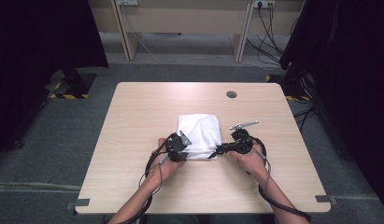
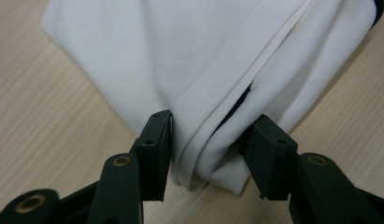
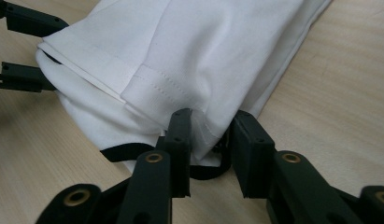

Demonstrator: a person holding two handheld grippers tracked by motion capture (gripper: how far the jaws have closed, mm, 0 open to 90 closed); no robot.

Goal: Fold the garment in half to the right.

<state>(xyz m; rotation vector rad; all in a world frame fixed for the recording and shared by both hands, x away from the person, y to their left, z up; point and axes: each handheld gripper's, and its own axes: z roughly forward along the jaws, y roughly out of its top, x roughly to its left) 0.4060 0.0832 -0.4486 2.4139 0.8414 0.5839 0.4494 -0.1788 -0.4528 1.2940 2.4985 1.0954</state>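
Observation:
A folded white cloth [image 1: 199, 133] with black trim lies on the wooden table [image 1: 133, 116], near the front middle. My left gripper [image 1: 182, 149] is at its near left corner. In the left gripper view the jaws [image 2: 210, 140] press on a thick fold of the cloth [image 2: 189, 60] from both sides. My right gripper [image 1: 217, 150] is at the near right corner. In the right gripper view its jaws [image 3: 210, 140] stand a little apart around a stitched hem of the cloth [image 3: 189, 51], with a gap at the right pad. The left gripper's fingers [image 3: 31, 21] show at that view's top left.
A round cable hole [image 1: 231, 94] sits at the table's far right. Bare wood surrounds the cloth on all sides. Dark curtains stand at both sides of the room, and cables [image 1: 269, 37] trail on the floor beyond the table.

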